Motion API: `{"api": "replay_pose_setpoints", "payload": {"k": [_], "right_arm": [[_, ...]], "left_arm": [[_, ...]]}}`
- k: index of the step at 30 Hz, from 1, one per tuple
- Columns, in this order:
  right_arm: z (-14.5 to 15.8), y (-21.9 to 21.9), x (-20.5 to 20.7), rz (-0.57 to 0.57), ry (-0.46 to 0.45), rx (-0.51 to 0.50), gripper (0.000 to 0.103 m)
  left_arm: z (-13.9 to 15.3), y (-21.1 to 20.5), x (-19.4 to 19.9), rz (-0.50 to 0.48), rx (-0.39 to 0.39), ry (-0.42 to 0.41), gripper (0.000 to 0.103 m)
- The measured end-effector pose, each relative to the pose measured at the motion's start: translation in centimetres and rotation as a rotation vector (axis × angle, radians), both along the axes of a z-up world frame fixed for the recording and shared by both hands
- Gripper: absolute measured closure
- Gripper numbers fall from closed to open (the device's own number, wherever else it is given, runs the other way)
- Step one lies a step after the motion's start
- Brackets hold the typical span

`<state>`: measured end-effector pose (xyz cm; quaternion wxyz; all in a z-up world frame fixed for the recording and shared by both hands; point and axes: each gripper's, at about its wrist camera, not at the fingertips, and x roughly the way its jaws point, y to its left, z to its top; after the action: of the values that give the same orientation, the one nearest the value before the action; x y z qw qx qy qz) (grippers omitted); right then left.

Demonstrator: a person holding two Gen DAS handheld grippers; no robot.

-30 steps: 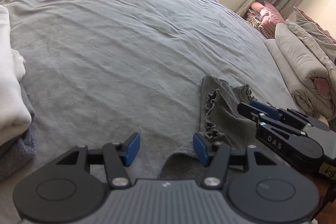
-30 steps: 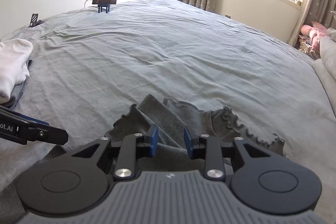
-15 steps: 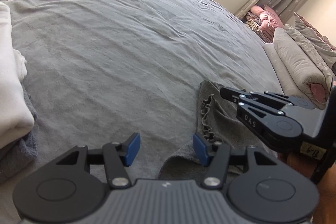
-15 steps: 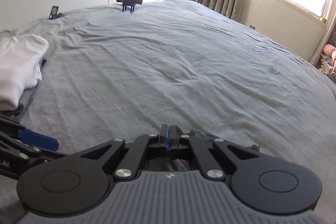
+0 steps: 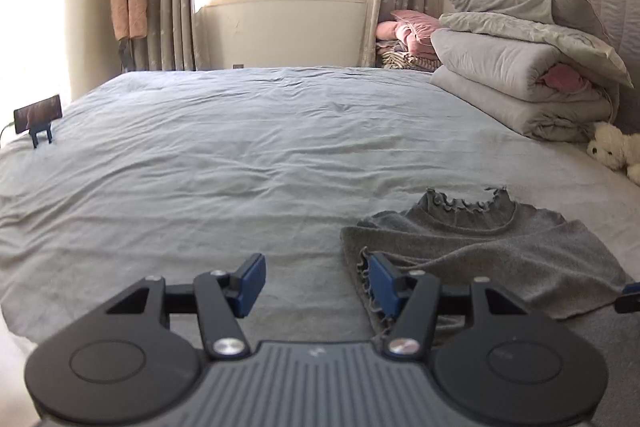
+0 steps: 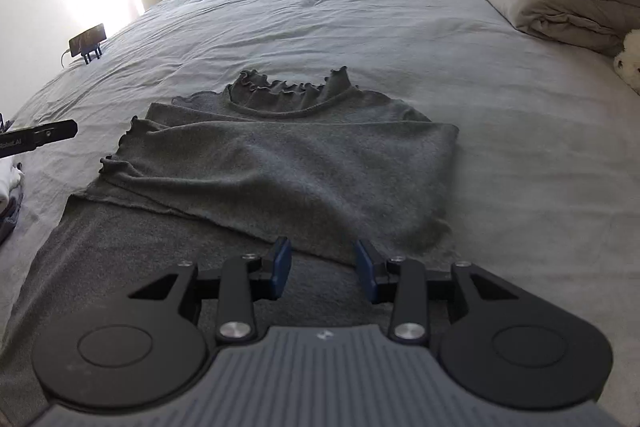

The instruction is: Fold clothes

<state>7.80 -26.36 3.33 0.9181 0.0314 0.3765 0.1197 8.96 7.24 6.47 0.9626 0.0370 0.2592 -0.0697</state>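
I see the bed (image 6: 360, 27) with the grey top (image 6: 280, 163) now lying flatter, one side folded across its middle, no longer bunched up. My right tool (image 6: 322, 269) was pinched shut a moment ago and has just spread, empty over the hem. My left tool (image 5: 314, 285) stays spread, empty beside the top's frilled edge.

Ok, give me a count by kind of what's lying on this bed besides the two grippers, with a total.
Grey ruffle-neck top, spread flat: 1
Phone on a stand: 1
White plush toy: 1
Stack of folded duvets and pillows: 1
Pile of folded white and grey clothes, only its edge in view: 1
Total: 5
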Motion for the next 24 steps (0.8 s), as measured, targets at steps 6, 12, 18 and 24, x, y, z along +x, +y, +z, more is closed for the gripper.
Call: {"api": "replay_pose_setpoints", "payload": {"k": [6, 12, 18, 24], "right_arm": [[1.0, -0.1, 1.0, 0.051, -0.075, 0.019, 0.064], [-0.5, 0.5, 1.9, 0.074, -0.030, 0.009, 0.064], [-0.7, 0.9, 2.3, 0.082, -0.061, -0.014, 0.072], [-1.9, 1.4, 2.4, 0.103, -0.061, -0.078, 0.079]], "left_arm": [[-1.7, -2.7, 3.0, -0.246, 0.220, -0.013, 0.045], [-1.7, -4.2, 4.2, -0.502, 0.415, -0.011, 0.033], [-2.5, -4.1, 5.7, -0.619, 0.451, 0.059, 0.048], [-2.7, -3.3, 7.8, -0.602, 0.273, 0.173, 0.071]]}}
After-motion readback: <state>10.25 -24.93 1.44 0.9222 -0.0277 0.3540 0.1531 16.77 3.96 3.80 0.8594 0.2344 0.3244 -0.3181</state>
